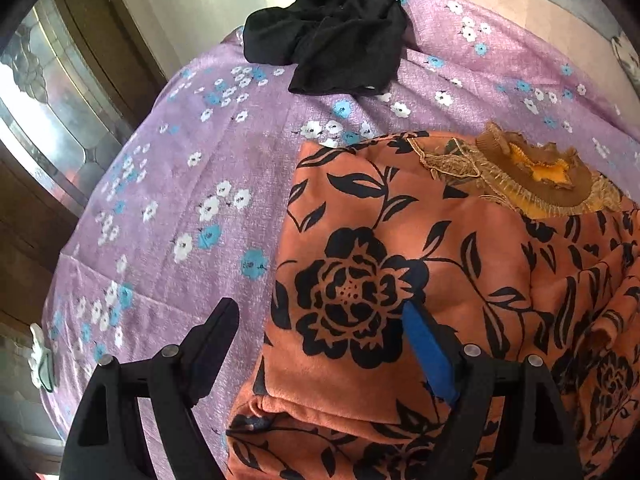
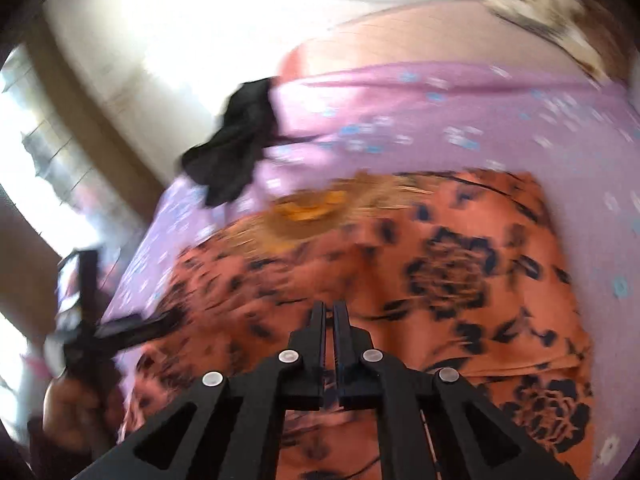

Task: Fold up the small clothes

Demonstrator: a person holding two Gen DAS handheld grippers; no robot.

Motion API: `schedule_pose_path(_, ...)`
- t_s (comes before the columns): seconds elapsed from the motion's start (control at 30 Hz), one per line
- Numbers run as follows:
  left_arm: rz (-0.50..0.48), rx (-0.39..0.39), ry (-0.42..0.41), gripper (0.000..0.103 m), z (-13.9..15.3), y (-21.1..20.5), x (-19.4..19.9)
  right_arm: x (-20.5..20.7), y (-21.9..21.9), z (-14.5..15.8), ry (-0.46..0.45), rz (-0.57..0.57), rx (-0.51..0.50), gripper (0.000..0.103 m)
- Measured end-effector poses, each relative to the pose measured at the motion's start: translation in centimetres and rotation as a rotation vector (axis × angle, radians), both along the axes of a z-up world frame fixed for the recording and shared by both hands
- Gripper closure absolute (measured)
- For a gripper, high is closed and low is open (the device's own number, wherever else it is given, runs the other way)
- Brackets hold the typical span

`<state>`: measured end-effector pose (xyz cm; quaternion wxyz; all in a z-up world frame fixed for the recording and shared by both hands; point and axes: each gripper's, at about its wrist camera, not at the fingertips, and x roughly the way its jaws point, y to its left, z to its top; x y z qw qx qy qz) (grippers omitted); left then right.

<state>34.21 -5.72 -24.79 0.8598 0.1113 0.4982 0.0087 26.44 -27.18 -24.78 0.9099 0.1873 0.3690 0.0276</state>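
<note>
Left wrist view: the left claw (image 1: 320, 320) stands spread wide over the near-left edge of an orange fleece garment printed with black roses (image 1: 400, 248), one black finger (image 1: 216, 332) over the purple flowered bedsheet (image 1: 168, 200), the blue-padded finger (image 1: 424, 348) over the cloth, neither pinching anything. The garment lies flat at the lower right of the frame, its brown frilled collar (image 1: 532, 176) toward the upper right; a crumpled black garment (image 1: 336, 48) waits at the top centre.

Judged from this, the step is taking hold of the orange garment's edge for a fold. Doing it well likely means lowering the spread claw so one finger slides under the hem and gathers both layers, then matching the other side's height so the fold lands square.

Right wrist view, blurred by motion, adds what the left cannot: the right claw (image 2: 329, 308) pressed together at lower centre, with no cloth visibly between its tips, above the garment's middle, and the left claw seen from outside at the lower left. Only the left view shows the collar and print sharply.
</note>
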Motion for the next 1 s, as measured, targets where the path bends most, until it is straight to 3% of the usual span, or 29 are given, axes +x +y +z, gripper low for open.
schedule_pose_path(0.07,0.006,0.015,0.014,0.019,-0.5,0.0,0.2,0.4,2.4,-0.6,0.025,0.076,-0.027,0.064)
schedule_pose_path(0.1,0.007,0.012,0.021,0.019,-0.6,0.1,0.2,0.5,3.4,-1.1,0.037,0.102,-0.012,0.022)
schedule_pose_path(0.13,0.009,0.008,0.023,0.019,-0.7,0.1,0.2,0.2,4.0,-1.3,0.017,0.102,0.003,0.013)
schedule_pose_path(0.3,0.005,0.004,0.025,0.019,-0.7,0.3,0.2,0.7,5.8,-2.8,0.059,0.099,-0.115,0.013)
schedule_pose_path(0.4,-0.002,0.001,0.029,0.019,-0.7,0.4,0.2,0.9,6.7,-4.4,0.131,0.114,-0.203,0.018)
schedule_pose_path(0.47,0.0,-0.006,0.033,0.019,-0.8,0.5,0.3,0.8,7.7,-4.4,0.137,0.129,-0.36,0.04)
schedule_pose_path(0.5,0.001,-0.011,0.036,0.019,-0.8,0.5,0.3,0.8,7.7,-4.3,0.14,0.14,-0.37,0.054)
schedule_pose_path(0.53,0.001,-0.015,0.038,0.019,-0.8,0.6,0.4,0.7,6.9,-4.0,0.147,0.138,-0.355,0.067)
schedule_pose_path(0.63,-0.002,-0.014,0.038,0.019,-0.7,0.6,0.4,0.7,4.0,-2.8,0.151,0.097,-0.269,0.085)
schedule_pose_path(0.73,0.007,-0.025,0.03,0.019,-0.3,0.6,0.2,0.5,0.2,-1.1,0.107,-0.013,-0.206,0.088)
schedule_pose_path(0.83,-0.006,-0.021,0.01,0.019,0.1,0.3,0.1,-0.2,-7.3,-0.6,0.071,-0.262,-0.035,0.089)
schedule_pose_path(0.93,-0.014,-0.008,0.03,0.019,-0.5,0.0,0.2,-1.9,-14.4,-2.3,0.137,-0.532,0.101,0.085)
schedule_pose_path(1.0,-0.018,-0.004,0.039,0.019,-0.8,-0.1,0.2,-3.8,-17.9,-3.4,0.179,-0.634,0.239,0.085)
